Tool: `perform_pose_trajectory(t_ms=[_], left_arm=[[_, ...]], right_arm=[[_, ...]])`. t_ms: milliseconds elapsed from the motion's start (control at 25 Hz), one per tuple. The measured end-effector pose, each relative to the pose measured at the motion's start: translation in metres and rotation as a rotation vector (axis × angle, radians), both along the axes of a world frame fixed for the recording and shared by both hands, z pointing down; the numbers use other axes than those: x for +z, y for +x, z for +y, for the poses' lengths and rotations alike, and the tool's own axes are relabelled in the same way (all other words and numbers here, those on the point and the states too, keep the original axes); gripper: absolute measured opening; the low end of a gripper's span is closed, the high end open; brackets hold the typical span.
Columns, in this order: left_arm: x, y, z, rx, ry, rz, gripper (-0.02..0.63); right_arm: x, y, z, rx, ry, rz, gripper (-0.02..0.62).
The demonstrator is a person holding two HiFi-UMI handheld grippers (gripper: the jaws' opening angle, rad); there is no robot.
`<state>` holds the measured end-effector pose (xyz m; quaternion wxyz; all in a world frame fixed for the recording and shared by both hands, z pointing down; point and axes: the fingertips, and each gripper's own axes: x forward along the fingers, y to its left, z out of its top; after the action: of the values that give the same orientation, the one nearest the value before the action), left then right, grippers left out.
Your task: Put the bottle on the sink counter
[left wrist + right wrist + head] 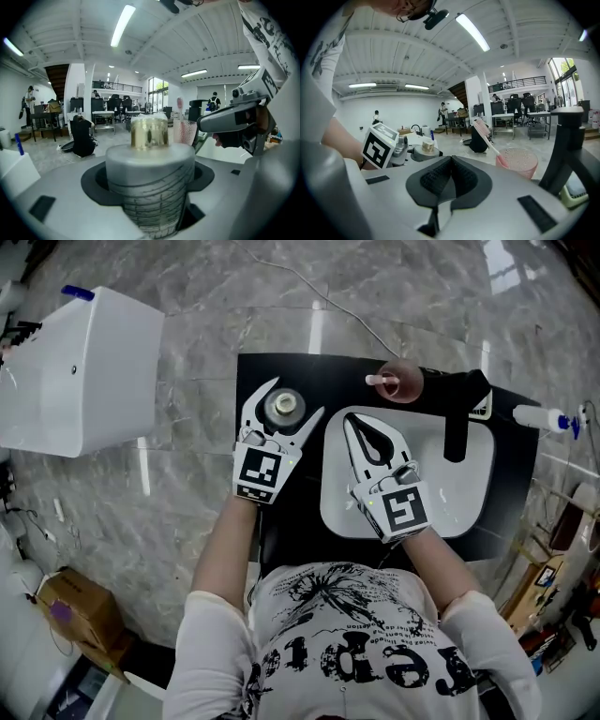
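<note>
We work over the black rectangular sink tabletop (323,381), which surrounds the white oval basin (469,493). The left gripper (295,397) grasps the frosted grey cylindrical bottle with a gold collar (149,164) between its jaws, at the tabletop's far left corner. We cannot tell whether its base touches. The right gripper (354,423) hangs over the basin, jaws clenched on nothing. In our judgement, we should lower the bottle upright, confirm flat contact, release evenly, and stay clear of the translucent pink cup (401,381).
</note>
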<state>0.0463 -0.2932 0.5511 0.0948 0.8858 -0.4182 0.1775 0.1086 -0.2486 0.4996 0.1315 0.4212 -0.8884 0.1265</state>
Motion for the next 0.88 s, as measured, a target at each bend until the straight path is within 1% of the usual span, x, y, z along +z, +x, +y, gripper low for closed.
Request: perform_pose_trajectory(t_ms=[80, 160, 240, 360, 440, 560, 800, 880], left_arm=[[0.010, 0.000, -0.009, -0.006, -0.012, -0.024, 0.350], [0.018, 0.000, -0.019, -0.010, -0.033, -0.026, 0.350], [0.022, 0.002, -0.028, -0.009, -0.050, -0.037, 0.350], [0.030, 0.004, -0.033, 0.013, -0.092, -0.080, 0.350], [0.033, 0.005, -0.033, 0.027, -0.116, -0.093, 0.350], [0.034, 0.006, -0.034, 0.030, -0.140, -0.085, 0.350], [0.034, 0.003, -0.033, 0.024, -0.136, -0.089, 0.350], [0.035, 0.002, -0.032, 0.013, -0.149, -0.085, 0.350]], right_arm=[[-0.001, -0.005, -0.008, -0.010, 0.030, -0.014, 0.015], [-0.005, -0.009, -0.017, -0.003, 0.069, -0.039, 0.015], [-0.003, -0.009, -0.022, -0.002, 0.086, -0.038, 0.014], [-0.001, -0.009, -0.024, -0.009, 0.107, -0.022, 0.015], [0.000, -0.009, -0.025, -0.005, 0.104, -0.018, 0.015], [0.003, -0.004, -0.027, 0.006, 0.095, -0.016, 0.015], [0.003, 0.000, -0.029, 0.028, 0.086, -0.017, 0.015], [0.005, 0.002, -0.028, 0.032, 0.074, -0.016, 0.015]])
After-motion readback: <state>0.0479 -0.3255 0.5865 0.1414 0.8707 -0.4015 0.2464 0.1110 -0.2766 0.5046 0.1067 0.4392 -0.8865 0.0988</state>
